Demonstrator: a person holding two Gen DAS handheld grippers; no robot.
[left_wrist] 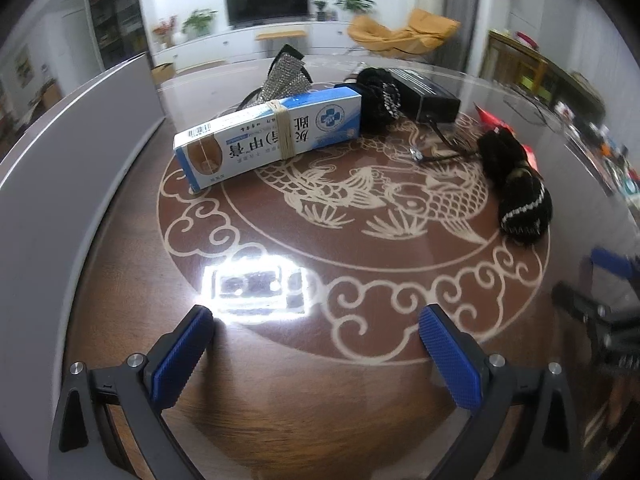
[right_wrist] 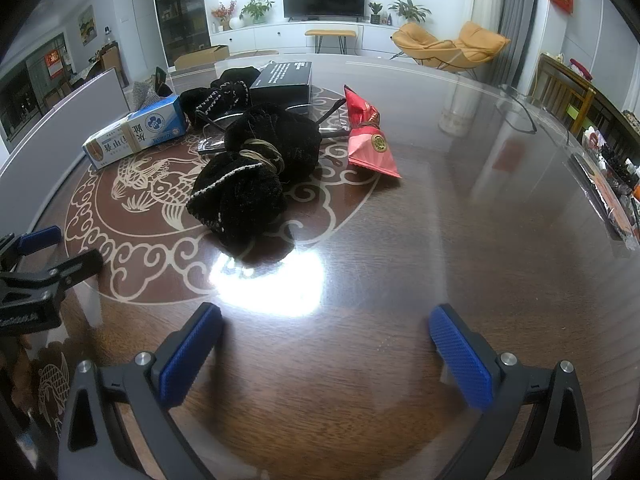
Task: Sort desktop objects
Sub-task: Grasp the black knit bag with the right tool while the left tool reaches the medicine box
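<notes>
A blue-and-white medicine box [left_wrist: 268,136] bound with a rubber band lies on the glass-topped table [left_wrist: 320,380]; it also shows in the right wrist view [right_wrist: 136,136]. A black cloth bundle [right_wrist: 252,176] tied with a band lies in the middle; it also shows in the left wrist view [left_wrist: 516,192]. A red packet [right_wrist: 368,136], a second black cloth [right_wrist: 220,96], a black power adapter [left_wrist: 424,92] and a sparkly silver item [left_wrist: 284,76] lie behind. My left gripper [left_wrist: 316,328] is open and empty. My right gripper [right_wrist: 326,328] is open and empty, in front of the bundle.
A white panel [left_wrist: 80,152] stands along the table's left edge. A pair of glasses [right_wrist: 276,120] lies partly under the bundle. The left gripper shows at the left of the right wrist view [right_wrist: 40,272]. Clutter lines the table's right edge [right_wrist: 616,184].
</notes>
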